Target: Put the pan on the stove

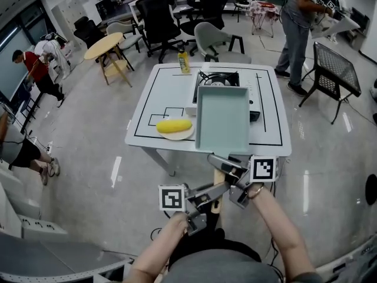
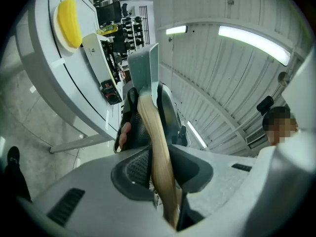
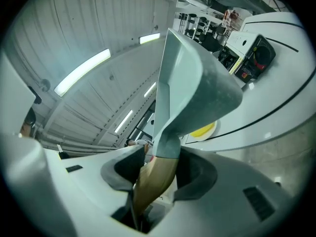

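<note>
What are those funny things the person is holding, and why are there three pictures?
There is no robot here. A person holds two hand tools: the left gripper and the right gripper. One picture comes from a camera on the person's head, looking down. The other two come from small cameras riding on each tool. Both tools' fingers squeeze the wooden handle of a pale blue pan, held up by the white table. On the table are a stove, a plate with corn, and a yellow bottle.
</note>
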A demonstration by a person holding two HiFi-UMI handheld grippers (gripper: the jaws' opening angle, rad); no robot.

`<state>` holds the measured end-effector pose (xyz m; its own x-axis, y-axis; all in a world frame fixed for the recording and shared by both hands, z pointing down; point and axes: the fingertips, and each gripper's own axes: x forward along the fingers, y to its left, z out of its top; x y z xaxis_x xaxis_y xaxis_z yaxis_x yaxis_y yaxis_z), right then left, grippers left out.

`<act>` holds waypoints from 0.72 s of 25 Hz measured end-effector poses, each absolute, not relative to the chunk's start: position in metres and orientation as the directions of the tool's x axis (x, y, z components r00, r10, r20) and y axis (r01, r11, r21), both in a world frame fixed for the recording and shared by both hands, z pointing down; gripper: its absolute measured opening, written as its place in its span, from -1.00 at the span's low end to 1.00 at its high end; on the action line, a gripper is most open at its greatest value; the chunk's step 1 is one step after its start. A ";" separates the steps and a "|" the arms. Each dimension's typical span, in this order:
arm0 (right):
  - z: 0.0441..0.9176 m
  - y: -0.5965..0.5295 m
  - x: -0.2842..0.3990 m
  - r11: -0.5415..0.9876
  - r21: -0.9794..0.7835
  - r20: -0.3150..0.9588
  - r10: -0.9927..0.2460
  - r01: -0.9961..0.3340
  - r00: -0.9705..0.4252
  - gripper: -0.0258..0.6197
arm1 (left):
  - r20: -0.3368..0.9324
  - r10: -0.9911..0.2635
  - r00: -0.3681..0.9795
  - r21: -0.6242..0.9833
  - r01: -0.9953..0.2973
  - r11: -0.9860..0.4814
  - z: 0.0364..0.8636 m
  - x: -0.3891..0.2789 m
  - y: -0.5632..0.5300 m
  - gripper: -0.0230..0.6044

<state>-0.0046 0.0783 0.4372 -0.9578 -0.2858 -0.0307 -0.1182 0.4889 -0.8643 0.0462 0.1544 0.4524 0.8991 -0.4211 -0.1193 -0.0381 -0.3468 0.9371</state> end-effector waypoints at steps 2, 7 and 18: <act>0.436 0.056 -0.009 0.488 -0.865 -0.034 -0.286 -0.115 -0.958 -0.38 | -0.114 -0.414 0.903 0.936 -0.042 -0.350 0.453 0.042 0.133 -0.65; 0.436 -0.004 -0.017 0.467 -0.875 -0.031 -0.310 -0.124 -0.950 -0.38 | -0.121 -0.400 0.909 0.941 -0.023 -0.337 0.449 0.032 0.073 -0.65; 0.447 -0.103 -0.030 0.413 -0.896 0.006 -0.360 -0.165 -0.933 -0.39 | -0.107 -0.361 0.926 0.958 -0.001 -0.287 0.453 0.015 -0.021 -0.65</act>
<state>-0.0295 -0.1030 0.4474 -0.9328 -0.3604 0.0057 -0.1651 0.4131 -0.8956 0.0146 -0.0215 0.4531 0.9265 -0.3609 -0.1068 -0.0012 -0.2866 0.9581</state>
